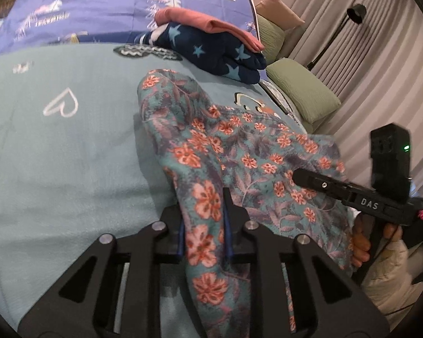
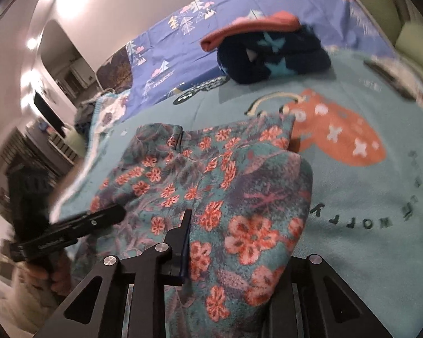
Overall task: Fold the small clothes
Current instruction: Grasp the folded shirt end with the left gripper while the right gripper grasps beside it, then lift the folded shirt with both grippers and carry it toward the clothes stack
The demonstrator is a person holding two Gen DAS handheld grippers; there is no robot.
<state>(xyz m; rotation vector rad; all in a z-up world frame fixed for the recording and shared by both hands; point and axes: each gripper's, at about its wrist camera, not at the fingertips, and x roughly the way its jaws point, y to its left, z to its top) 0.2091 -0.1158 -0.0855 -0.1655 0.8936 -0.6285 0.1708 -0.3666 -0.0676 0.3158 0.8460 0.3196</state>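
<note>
Both sets of jaws are pinched narrow on the same thing, a teal fleece garment with coral flowers and purple leaves (image 1: 239, 152). From the left wrist view the left gripper (image 1: 203, 222) has a bunched fold of that fabric squeezed between its blue-lined fingers (image 1: 227, 219), cloth spilling over the black frame toward the camera. From the right wrist view the right gripper (image 2: 234, 242) clamps another gathered edge; only one finger (image 2: 184, 233) shows, the other is buried under the fleece, but the cloth clearly runs through the gap. So the garment hangs between the two grippers, its far part draped on the light teal blanket with a white heart outline and an orange heart print (image 1: 65, 146) covering the bed. Farther back, a folded navy fleece with light blue stars (image 1: 214, 50) sits near the blanket's far edge, with a folded salmon-pink cloth (image 1: 206, 22) stacked right on top. Behind those is a purple-blue sheet with a tree pattern (image 1: 104, 5). Green pillows (image 1: 301, 93) sit by the curtains. No baskets or bins anywhere that I can see.
</note>
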